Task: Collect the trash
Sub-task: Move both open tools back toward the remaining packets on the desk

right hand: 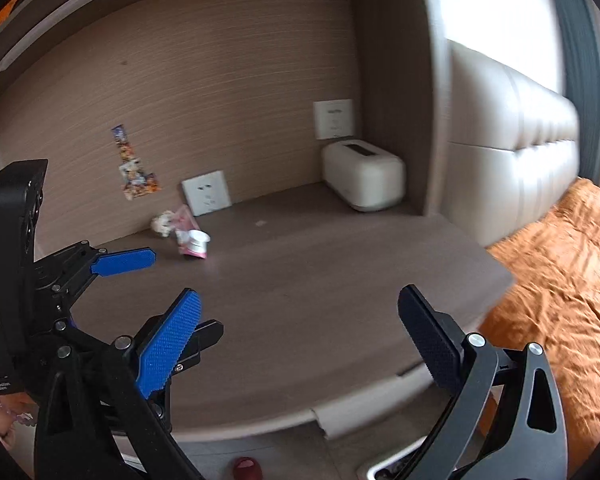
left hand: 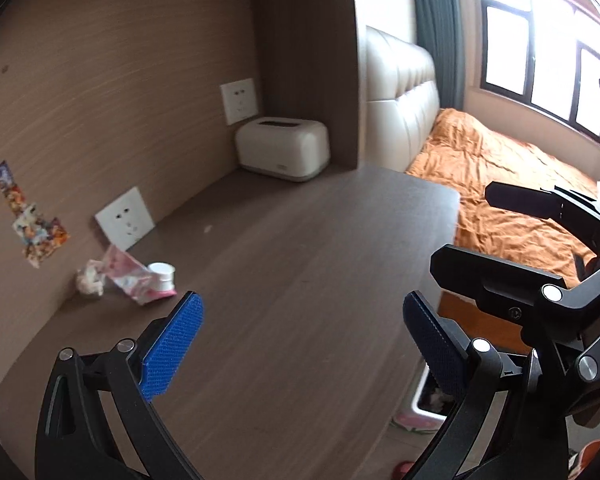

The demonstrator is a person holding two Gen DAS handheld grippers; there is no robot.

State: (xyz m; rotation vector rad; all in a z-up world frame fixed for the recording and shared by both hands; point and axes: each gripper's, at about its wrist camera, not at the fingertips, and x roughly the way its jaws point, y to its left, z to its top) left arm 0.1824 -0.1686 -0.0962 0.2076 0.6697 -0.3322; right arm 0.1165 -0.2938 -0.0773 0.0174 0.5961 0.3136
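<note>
Both wrist views look down across the desk (left hand: 300,248) toward its back wall.

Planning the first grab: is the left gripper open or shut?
Open: the left gripper's blue pads stand wide apart over the bare desk, holding nothing.

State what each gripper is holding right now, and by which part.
Nothing. The left gripper and right gripper are both open and empty above the brown wooden desk.

Soft daylight from the blown-out window (left hand: 540,52), motion blur throughout, strong fisheye bending at edges
</note>
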